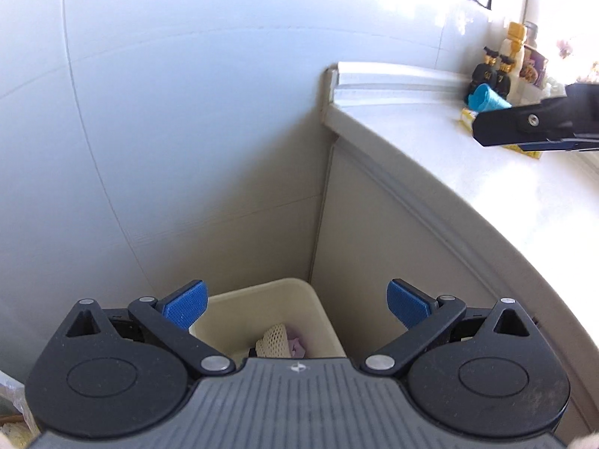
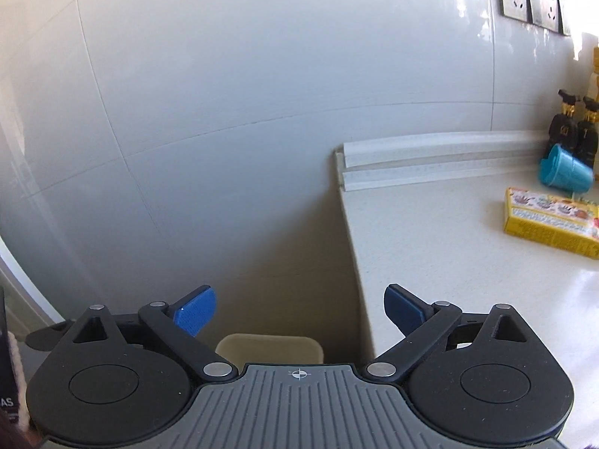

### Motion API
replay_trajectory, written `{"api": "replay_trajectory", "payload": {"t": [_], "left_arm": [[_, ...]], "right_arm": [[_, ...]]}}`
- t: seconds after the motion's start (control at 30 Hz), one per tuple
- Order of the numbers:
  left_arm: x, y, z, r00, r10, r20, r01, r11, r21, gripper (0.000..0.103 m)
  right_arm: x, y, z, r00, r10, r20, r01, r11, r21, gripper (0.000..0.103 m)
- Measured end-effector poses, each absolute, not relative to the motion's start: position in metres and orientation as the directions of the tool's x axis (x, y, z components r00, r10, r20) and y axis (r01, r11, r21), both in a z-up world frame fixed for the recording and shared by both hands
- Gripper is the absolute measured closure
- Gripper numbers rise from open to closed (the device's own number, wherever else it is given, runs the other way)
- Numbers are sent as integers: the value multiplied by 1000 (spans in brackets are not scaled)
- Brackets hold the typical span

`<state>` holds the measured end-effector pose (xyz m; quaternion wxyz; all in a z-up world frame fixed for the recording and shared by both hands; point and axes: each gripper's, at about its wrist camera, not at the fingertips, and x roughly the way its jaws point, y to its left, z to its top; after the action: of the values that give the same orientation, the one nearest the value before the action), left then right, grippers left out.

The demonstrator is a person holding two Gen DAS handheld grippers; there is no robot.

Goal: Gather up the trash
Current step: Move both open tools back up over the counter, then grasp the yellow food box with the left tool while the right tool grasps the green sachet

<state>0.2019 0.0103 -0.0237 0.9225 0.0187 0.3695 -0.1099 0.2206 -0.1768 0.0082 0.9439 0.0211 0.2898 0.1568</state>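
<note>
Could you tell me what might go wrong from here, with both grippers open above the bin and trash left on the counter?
1. The blue cup lies tipped right against the dark bottles; a careless grab could topple them.
2. The yellow box lies flat on the counter, so the open right gripper may scrape the surface or push it away.
3. The bin sits tight in the corner, so a drop from height by the empty left gripper might miss.

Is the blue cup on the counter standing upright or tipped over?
Tipped over: the blue cup lies on its side on the counter, open mouth facing left.
</note>
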Motion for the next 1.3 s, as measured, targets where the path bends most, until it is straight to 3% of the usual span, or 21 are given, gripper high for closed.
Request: {"api": "replay_trajectory", "payload": {"t": [0.37,1.07,1.3], "left_arm": [[230,-42,0,727,-236,-645,300,954,-10,1],[300,-139,-12,676,-405,-615,514,858,0,1],[334,-188,-13,649,-482,-589,634,770,69,1]], "right_arm": [[221,-246,21,871,151,-468,-207,976,-70,2],[278,-383,-12,867,-54,-495,40,998,-38,2],[318,-429,-23,845,-108,-524,118,993,-15,2]]}}
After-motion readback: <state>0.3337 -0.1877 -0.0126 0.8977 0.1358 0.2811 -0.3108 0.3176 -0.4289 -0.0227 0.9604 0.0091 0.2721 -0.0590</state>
